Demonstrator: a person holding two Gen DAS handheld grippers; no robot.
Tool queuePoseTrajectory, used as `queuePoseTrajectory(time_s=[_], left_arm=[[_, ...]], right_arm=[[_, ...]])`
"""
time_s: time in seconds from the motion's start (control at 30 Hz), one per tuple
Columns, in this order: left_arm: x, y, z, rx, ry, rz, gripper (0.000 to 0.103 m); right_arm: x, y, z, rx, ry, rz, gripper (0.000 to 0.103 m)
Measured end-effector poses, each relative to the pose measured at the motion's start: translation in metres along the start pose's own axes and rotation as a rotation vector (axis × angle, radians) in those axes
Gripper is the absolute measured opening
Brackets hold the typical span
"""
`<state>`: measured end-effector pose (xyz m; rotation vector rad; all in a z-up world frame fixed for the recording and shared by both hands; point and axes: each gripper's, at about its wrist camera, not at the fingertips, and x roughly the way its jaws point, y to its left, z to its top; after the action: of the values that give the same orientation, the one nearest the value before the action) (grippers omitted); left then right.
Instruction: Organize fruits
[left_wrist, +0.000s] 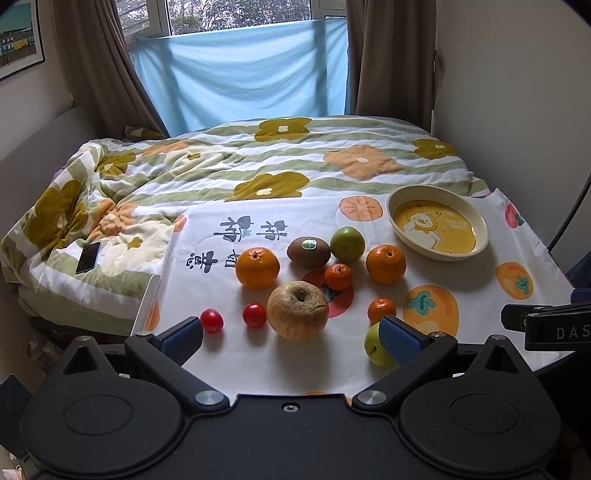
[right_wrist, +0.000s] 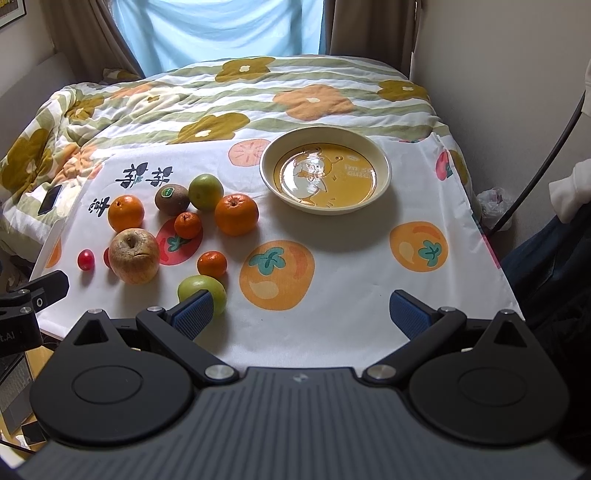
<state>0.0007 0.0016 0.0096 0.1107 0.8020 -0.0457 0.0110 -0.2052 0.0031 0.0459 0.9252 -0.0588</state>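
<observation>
Fruit lies loose on a white fruit-print cloth: a wrinkled apple, two oranges, a kiwi, two green apples, two mandarins and two cherry tomatoes. A cream bowl with a yellow duck picture stands empty at the far right. My left gripper is open just short of the wrinkled apple. My right gripper is open over bare cloth, its left pad next to the near green apple.
The cloth covers a small table pushed against a bed with a flowered quilt. A phone lies on the quilt at left. A wall stands close on the right, with a dark cable and a person's white sleeve.
</observation>
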Motion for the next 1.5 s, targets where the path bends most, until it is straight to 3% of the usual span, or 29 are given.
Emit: queuePoseTrajectory(time_s=[1.5], left_arm=[[-0.0022, 0.0048, 0.004, -0.007, -0.012, 0.012, 0.103]], right_arm=[[0.0004, 0.0005, 0.0013, 0.0, -0.005, 0.028, 0.103]])
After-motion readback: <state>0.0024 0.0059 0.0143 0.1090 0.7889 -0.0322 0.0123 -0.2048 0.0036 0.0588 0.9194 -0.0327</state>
